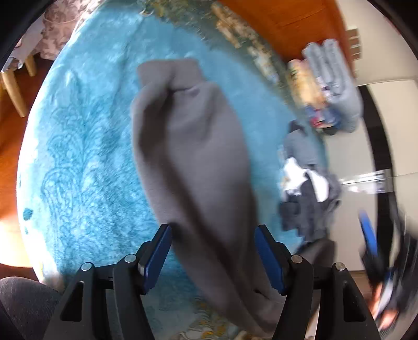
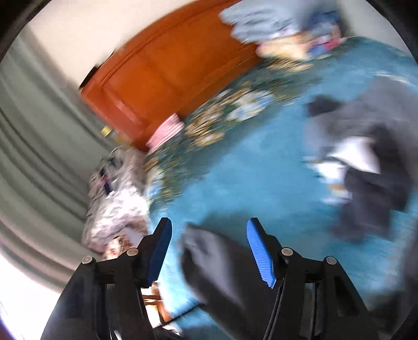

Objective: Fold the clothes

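The left gripper (image 1: 213, 251) has its jaws spread wide, with a grey garment (image 1: 193, 146) lying lengthwise between the two blue pads (image 1: 159, 257). The cloth runs from the far end, where it bunches into a rounded fold, back toward the camera and past the right pad; whether the pads touch it I cannot tell. It lies on a turquoise rug (image 1: 86, 146) with a floral border (image 1: 243, 34) along the far edge.

To the right on the rug sits a heap of clothes (image 1: 308, 188), dark grey and white mixed. Farther off, by an orange wooden panel (image 1: 292, 23), stands a pile of folded items (image 1: 331, 83), light blue on top.

The right gripper (image 2: 209, 251) also has its jaws spread, holding nothing. This view is heavily blurred. A dark grey cloth (image 2: 224, 264) lies between and below the pads, on the rug (image 2: 240, 170). The heap (image 2: 365, 167) shows at right, the folded pile (image 2: 277, 23) at the top, and a pale patterned cloth (image 2: 117, 196) at left beside the rug's edge
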{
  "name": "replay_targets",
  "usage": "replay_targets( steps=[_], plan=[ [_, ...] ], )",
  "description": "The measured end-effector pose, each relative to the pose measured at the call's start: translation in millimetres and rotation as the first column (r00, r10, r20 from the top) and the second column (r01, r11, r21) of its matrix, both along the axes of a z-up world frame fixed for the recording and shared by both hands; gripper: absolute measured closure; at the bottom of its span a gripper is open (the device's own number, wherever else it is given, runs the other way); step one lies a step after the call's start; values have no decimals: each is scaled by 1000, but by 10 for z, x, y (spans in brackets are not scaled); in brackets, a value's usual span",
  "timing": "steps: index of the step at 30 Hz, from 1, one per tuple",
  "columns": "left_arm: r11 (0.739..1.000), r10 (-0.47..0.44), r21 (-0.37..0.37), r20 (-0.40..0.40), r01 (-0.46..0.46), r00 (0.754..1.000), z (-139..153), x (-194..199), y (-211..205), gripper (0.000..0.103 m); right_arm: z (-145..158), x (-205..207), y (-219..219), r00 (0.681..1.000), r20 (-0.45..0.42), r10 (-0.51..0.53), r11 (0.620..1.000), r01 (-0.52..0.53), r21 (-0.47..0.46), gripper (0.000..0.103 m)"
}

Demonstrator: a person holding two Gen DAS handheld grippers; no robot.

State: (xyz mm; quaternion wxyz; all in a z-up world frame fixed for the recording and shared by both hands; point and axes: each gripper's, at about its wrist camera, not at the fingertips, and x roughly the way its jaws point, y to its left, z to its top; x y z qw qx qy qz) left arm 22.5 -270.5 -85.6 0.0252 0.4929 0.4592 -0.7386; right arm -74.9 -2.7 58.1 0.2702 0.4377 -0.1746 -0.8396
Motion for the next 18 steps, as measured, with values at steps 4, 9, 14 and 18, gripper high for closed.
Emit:
replay_targets(
  steps=[4,9,14,18],
  plan=[
    [999,-12,-52,60,15,998,-93,-146,76,34,-132,682,1349,967,16,-255,964,253,76,42],
    [996,2,-90,119,9,993,-203,-230,142,41,-625,1615,2597,830,189,-525,851,505,145,42],
    [994,10,-113,159,9,987,-292,-260,140,76,-1186,2107,2981,717,353,-601,789,603,120,42],
    [993,12,-119,149,6,989,-268,-193,86,85,-1473,2086,3152,622,429,-655,683,730,-15,42]
  ],
)
